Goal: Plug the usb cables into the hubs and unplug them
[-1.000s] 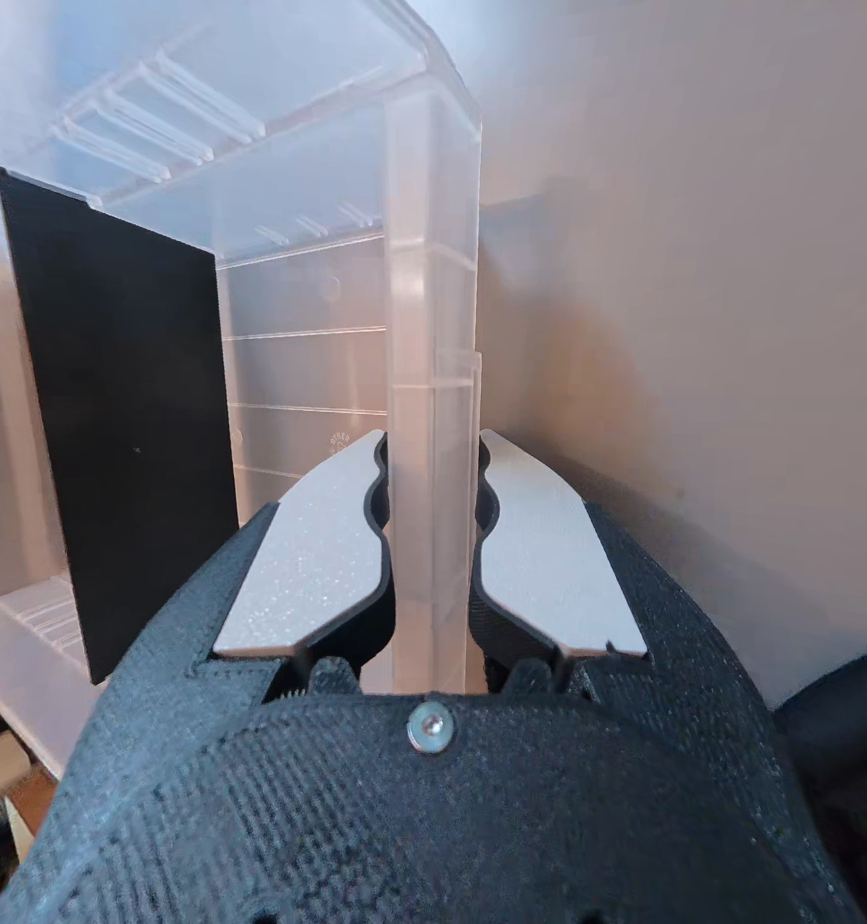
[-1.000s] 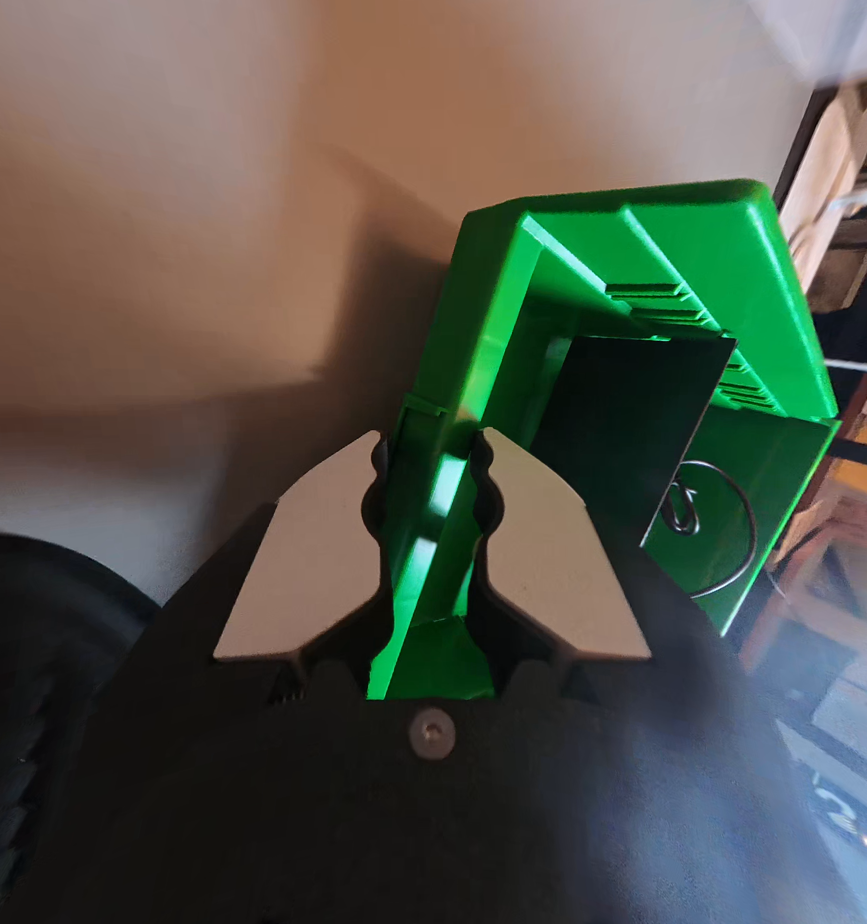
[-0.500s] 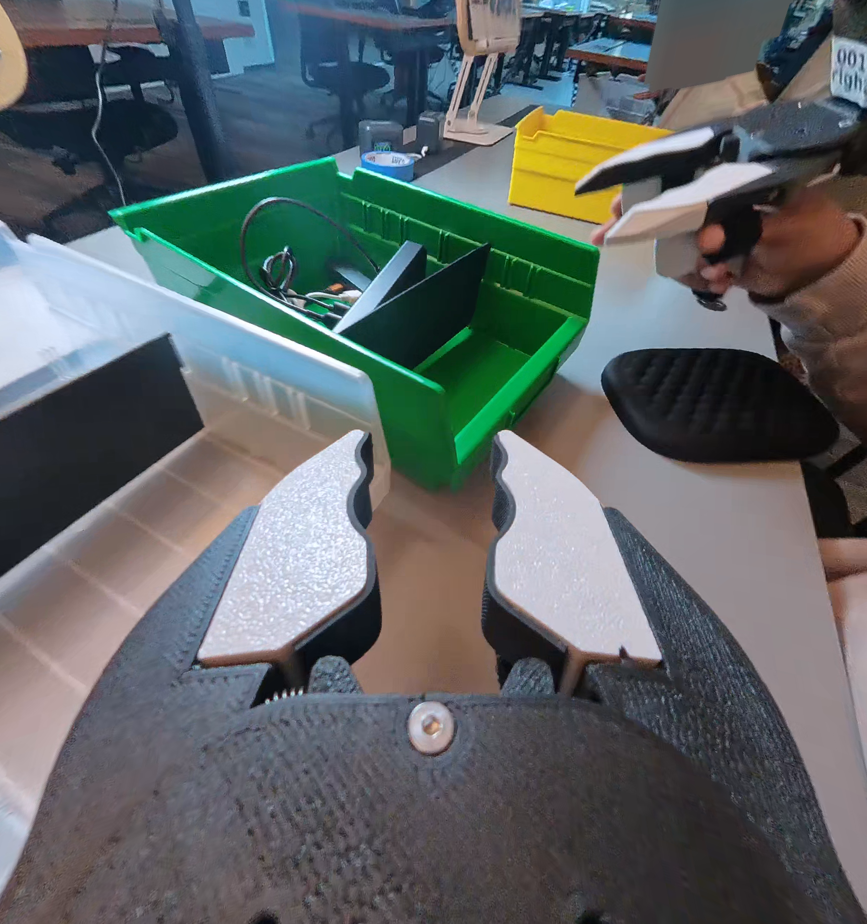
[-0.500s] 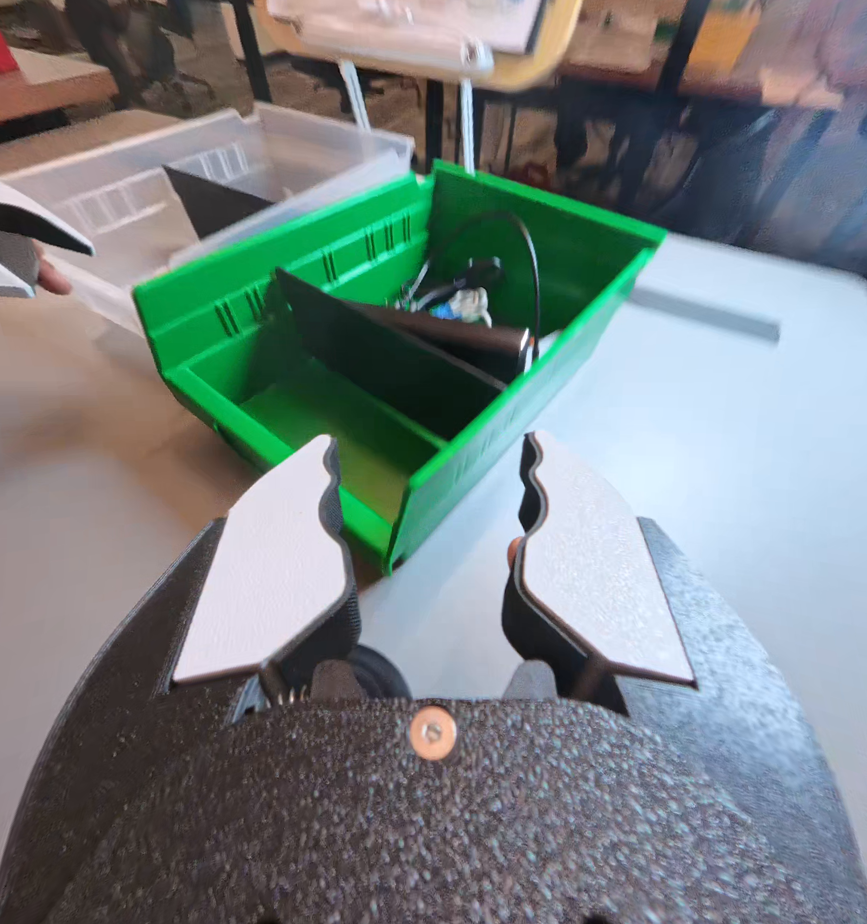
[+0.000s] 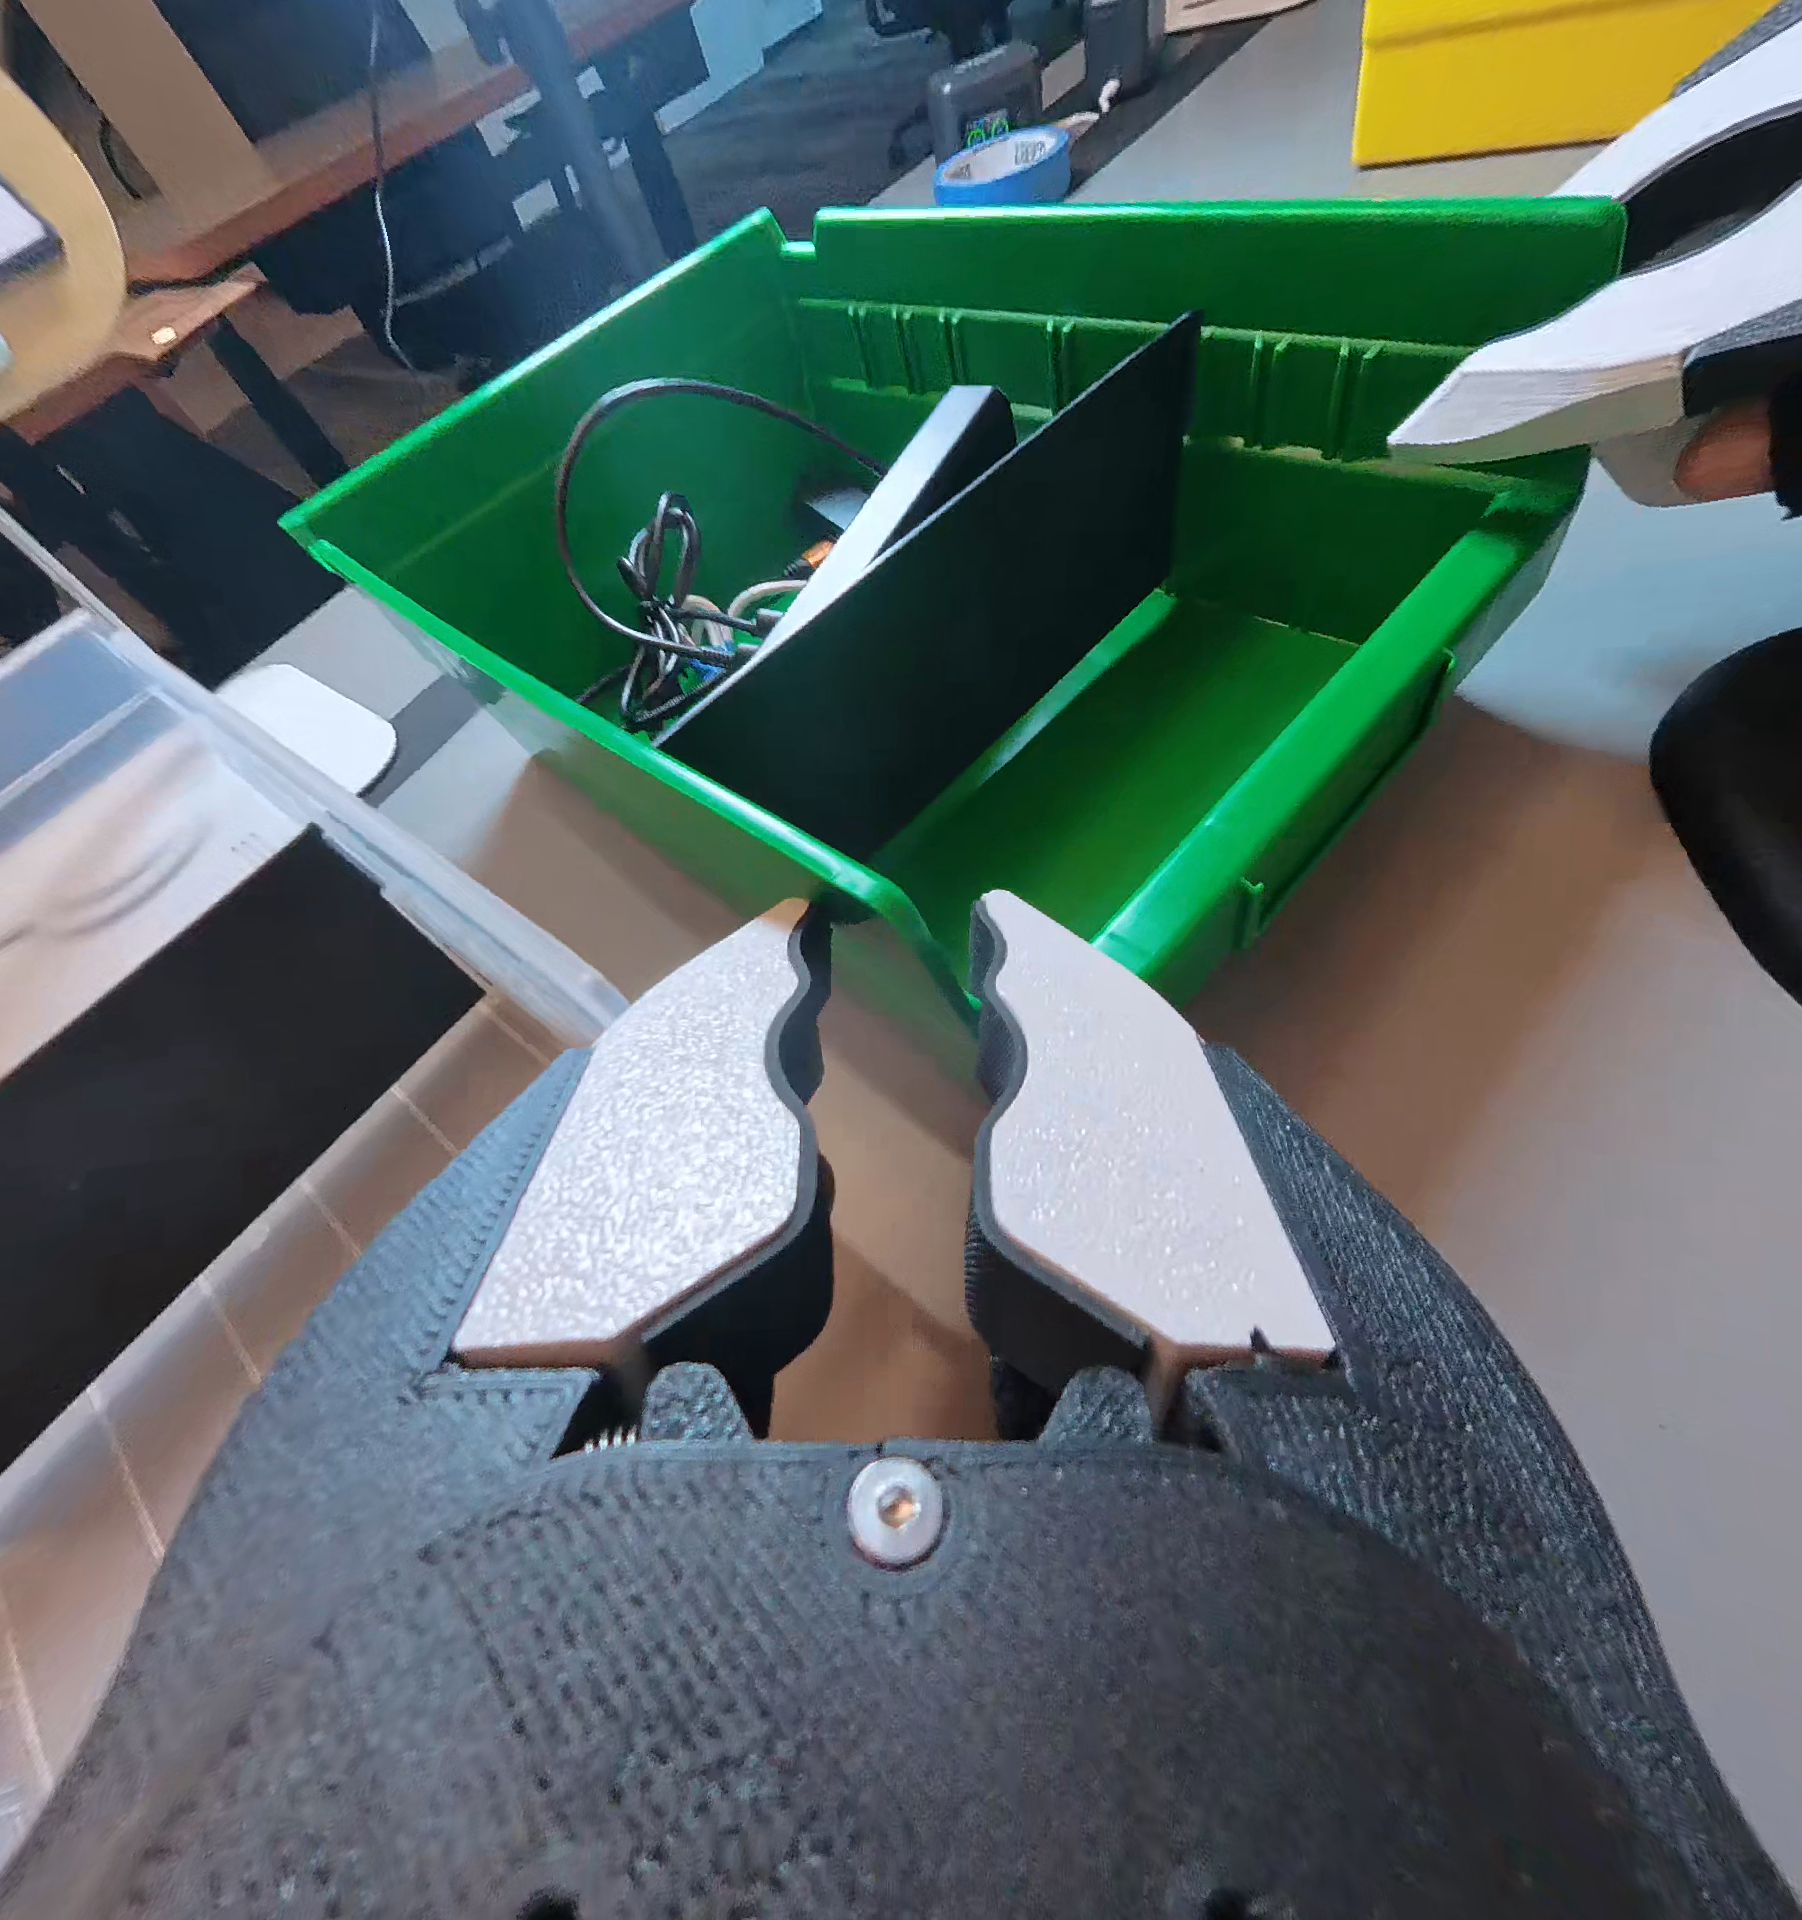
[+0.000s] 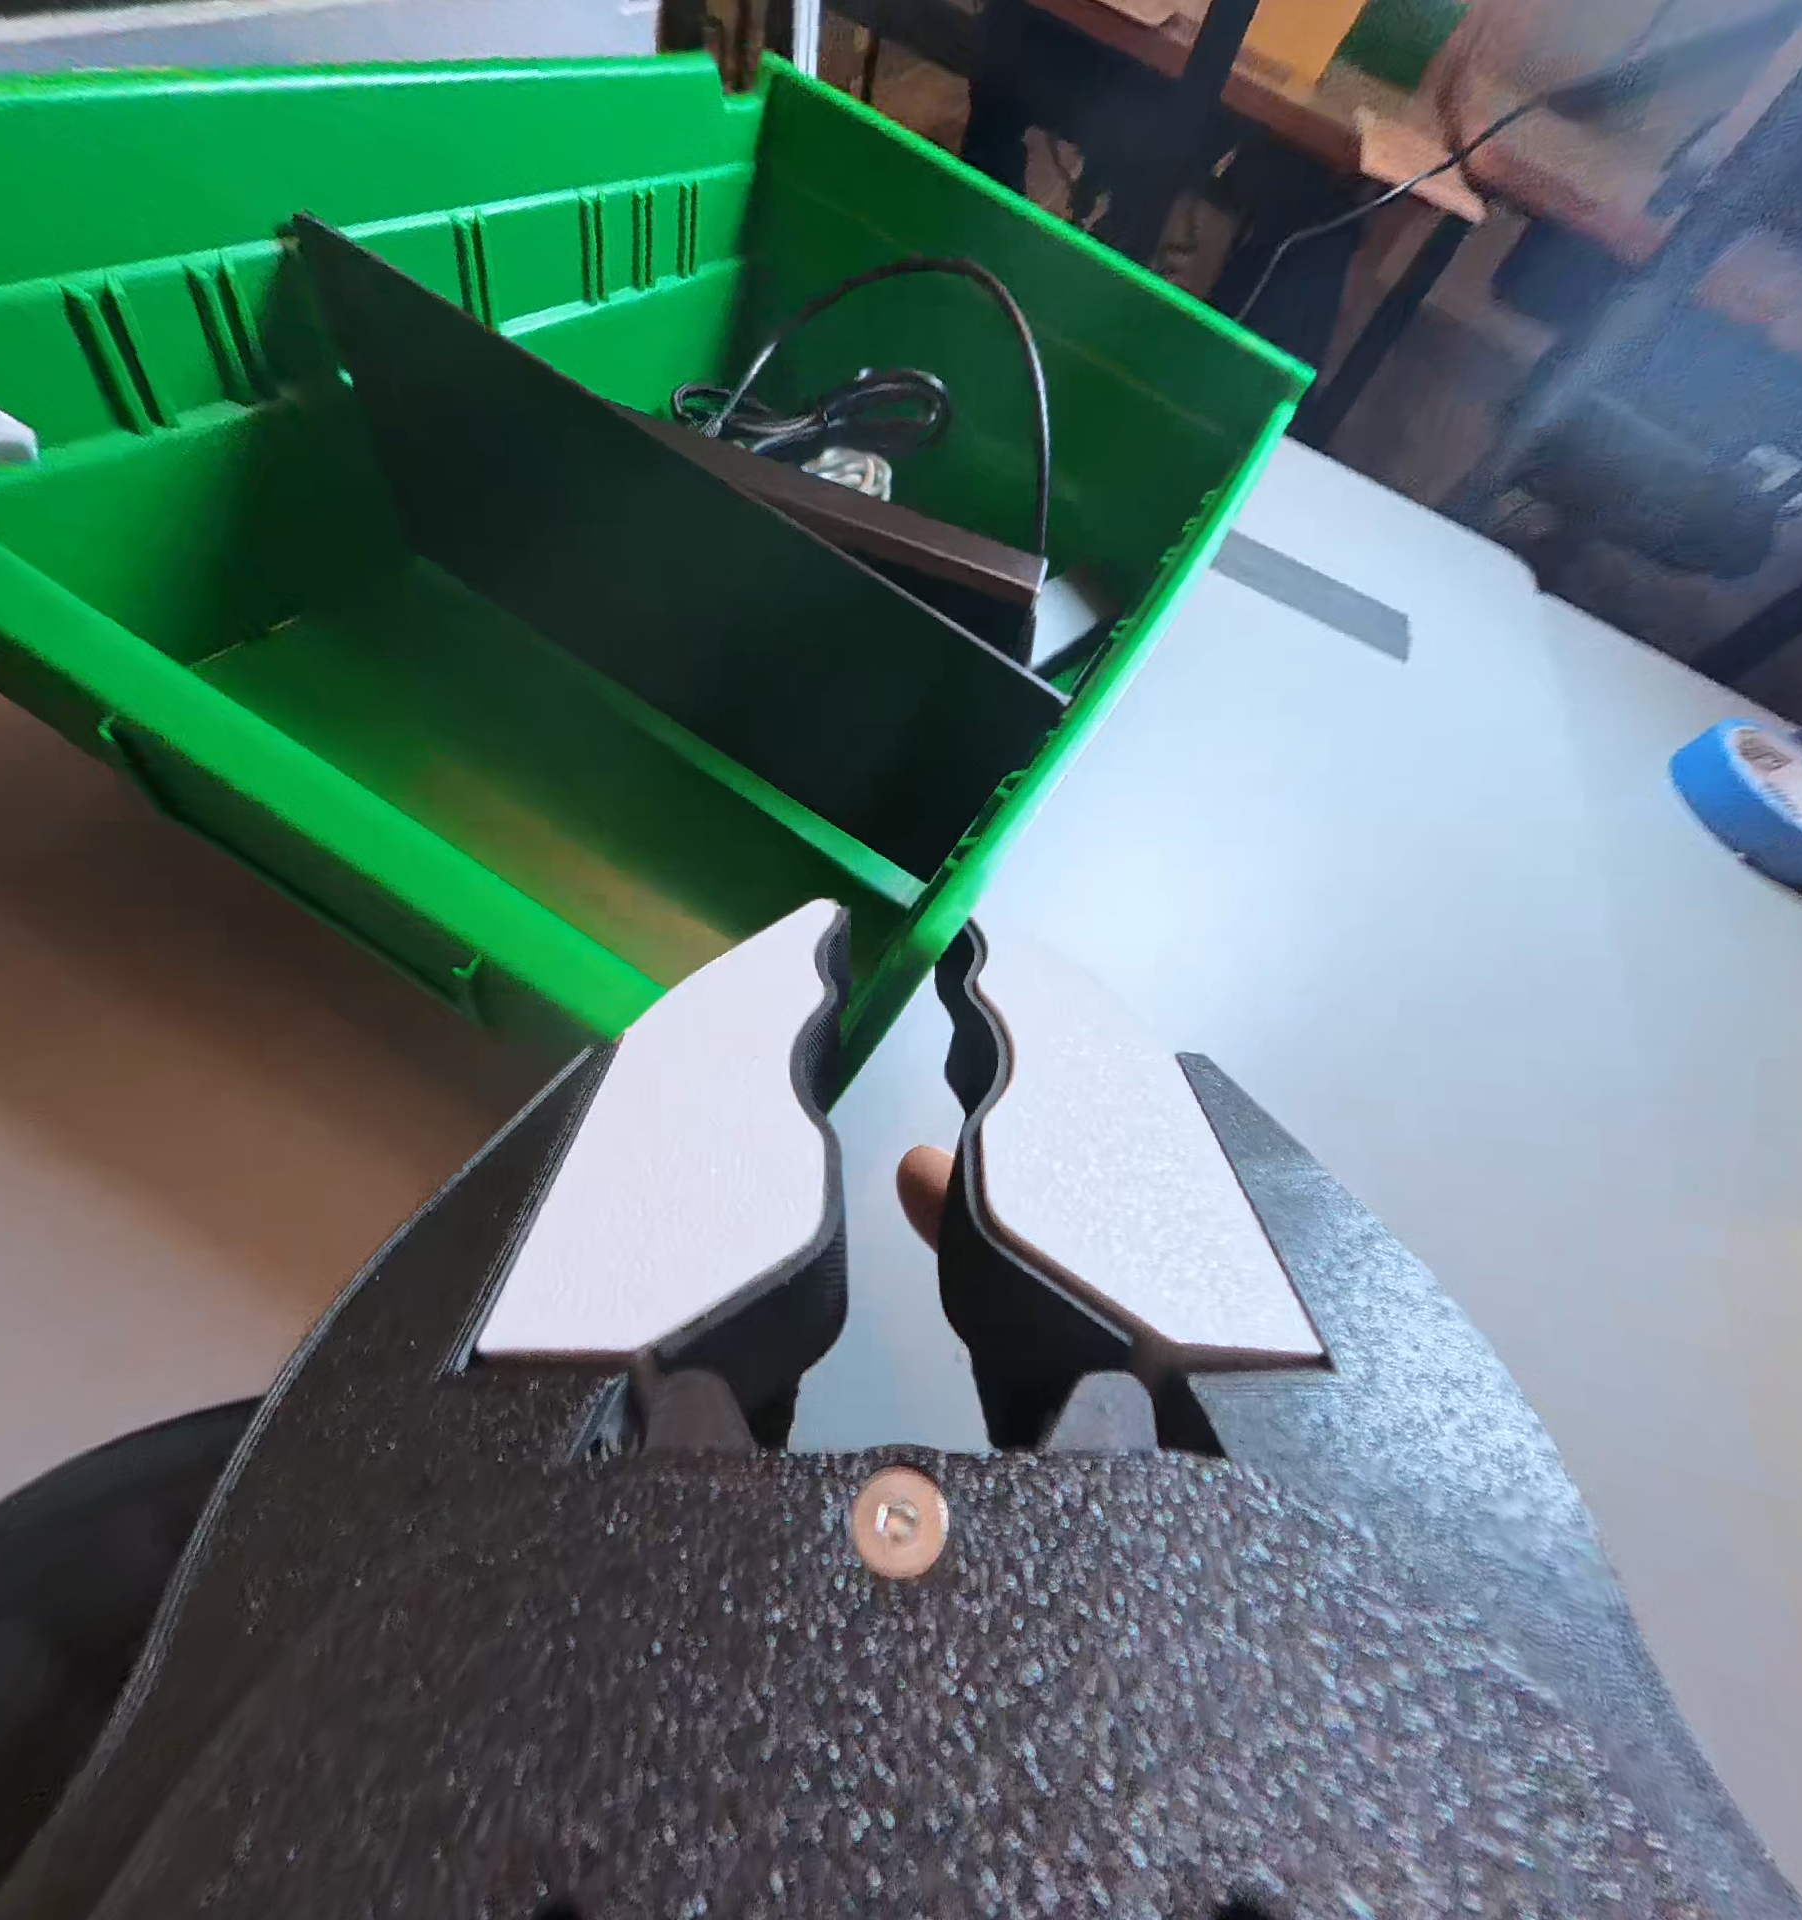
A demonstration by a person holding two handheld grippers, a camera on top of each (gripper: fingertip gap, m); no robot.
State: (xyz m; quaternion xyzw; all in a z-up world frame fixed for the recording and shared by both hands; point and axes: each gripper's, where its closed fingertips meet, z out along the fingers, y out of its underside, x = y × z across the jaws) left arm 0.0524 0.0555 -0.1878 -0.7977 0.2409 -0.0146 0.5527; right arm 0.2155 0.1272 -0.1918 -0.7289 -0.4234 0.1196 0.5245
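Note:
A green bin (image 5: 1188,260) stands on the table, split by a black divider (image 5: 959,644). Its far compartment holds tangled black USB cables (image 5: 658,582) and a leaning black flat piece (image 5: 938,447); the near compartment is empty. My left gripper (image 5: 897,925) is closed on the bin's near corner. In the right wrist view my right gripper (image 6: 902,940) is closed on the side wall of the bin (image 6: 357,125) at another corner, with the cables (image 6: 824,410) behind the divider (image 6: 668,582). The right gripper's fingers (image 5: 1603,353) also show in the left wrist view. No hub is clearly visible.
A clear plastic bin (image 5: 97,779) with a black divider (image 5: 149,1143) lies to the left. A blue tape roll (image 6: 1770,800) and a grey tape strip (image 6: 1312,603) are on the table. A yellow bin (image 5: 1499,83) sits behind. A black padded seat (image 5: 1770,790) is at the right. Spacing between my two grippers at the tips: around 20 centimetres.
The left gripper let go of the clear bin and the right of the tilted green bin, which now stands flat. Both then moved in and narrowed onto the green bin's corners.

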